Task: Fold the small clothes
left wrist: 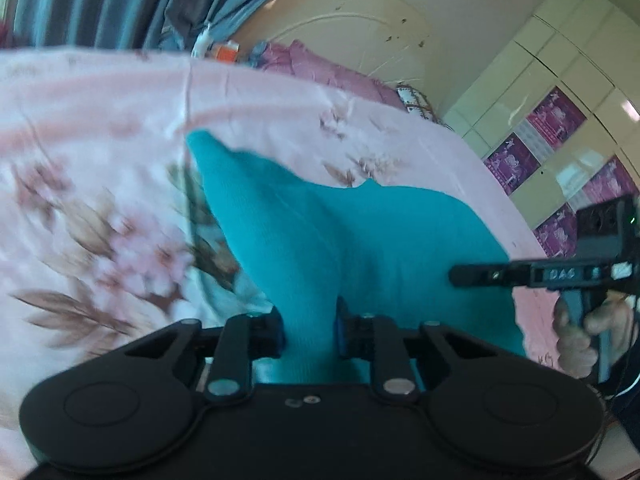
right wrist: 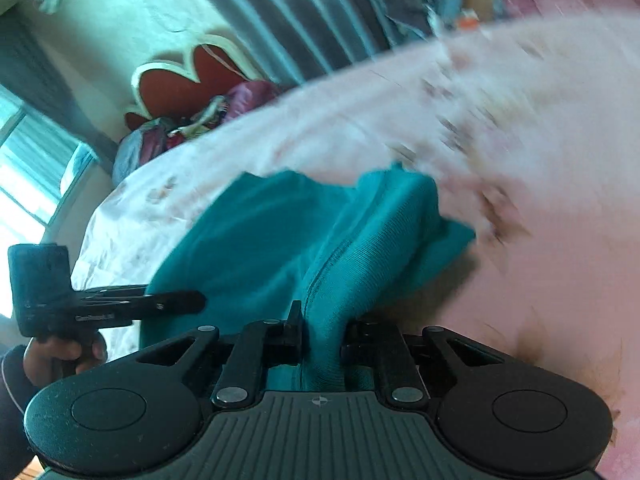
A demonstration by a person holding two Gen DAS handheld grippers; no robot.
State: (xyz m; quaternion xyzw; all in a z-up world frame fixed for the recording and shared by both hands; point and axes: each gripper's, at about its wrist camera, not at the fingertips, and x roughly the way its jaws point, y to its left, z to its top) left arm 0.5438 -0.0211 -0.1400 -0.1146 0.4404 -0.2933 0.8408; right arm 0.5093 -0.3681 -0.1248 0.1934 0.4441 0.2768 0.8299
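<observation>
Left hand-held gripper and right hand-held gripper pinching ribbed teal knit garment, floral pink bedsheet

free: pink floral bedspread around teal garment | obstacles: pillows, bedhead bundle

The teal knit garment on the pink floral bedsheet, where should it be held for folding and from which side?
By its near edge, from the side nearest the person. The teal knit garment drapes away across the pink floral bedsheet, with bunched hem cloth nearest. The left gripper and right gripper each already pinch a separate spot there, which looks sound for lifting it evenly.
</observation>
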